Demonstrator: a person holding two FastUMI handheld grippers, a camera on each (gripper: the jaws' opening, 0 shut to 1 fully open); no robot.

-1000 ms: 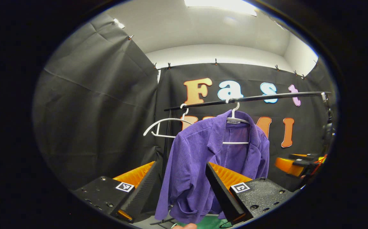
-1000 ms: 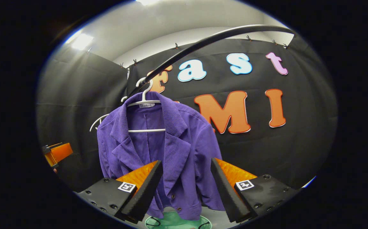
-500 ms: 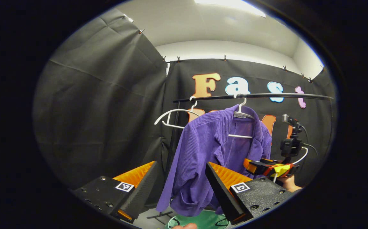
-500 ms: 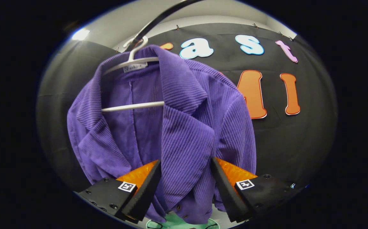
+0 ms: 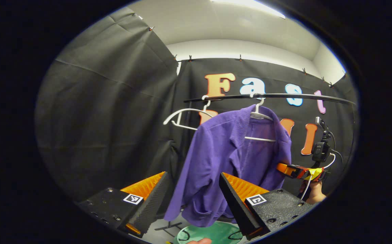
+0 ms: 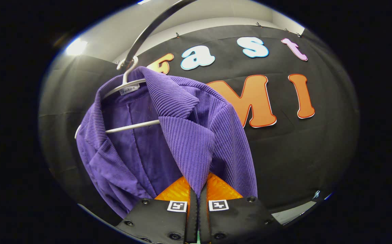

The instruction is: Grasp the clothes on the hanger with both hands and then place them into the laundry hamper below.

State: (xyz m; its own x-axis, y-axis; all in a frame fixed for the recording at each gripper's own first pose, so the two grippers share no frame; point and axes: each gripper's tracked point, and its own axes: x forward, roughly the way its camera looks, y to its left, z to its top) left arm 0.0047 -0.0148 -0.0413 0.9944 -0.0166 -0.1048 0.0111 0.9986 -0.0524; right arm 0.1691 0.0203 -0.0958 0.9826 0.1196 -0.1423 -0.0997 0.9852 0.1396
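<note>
A purple corduroy jacket (image 5: 223,159) (image 6: 182,135) hangs on a white hanger (image 5: 260,115) (image 6: 128,81) from a black rail (image 5: 270,96). My right gripper (image 6: 196,200) is shut on the jacket's front edge below the lapel. In the left gripper view the right gripper (image 5: 297,171) shows at the jacket's right side, held by a hand (image 5: 313,193). My left gripper (image 5: 192,200) stands open in front of the jacket's lower left part, apart from the cloth. The green laundry hamper (image 5: 213,232) sits below the jacket.
An empty white hanger (image 5: 182,117) hangs on the rail left of the jacket. The rack's black upright post (image 5: 179,145) stands behind it, with its foot on the pale floor (image 5: 162,230). Black cloth walls close in the left side and back.
My right gripper has shut on the jacket's front edge; half a second ago its fingers stood open around the cloth. The jacket is pulled slightly towards the right gripper. My left gripper stays open.
</note>
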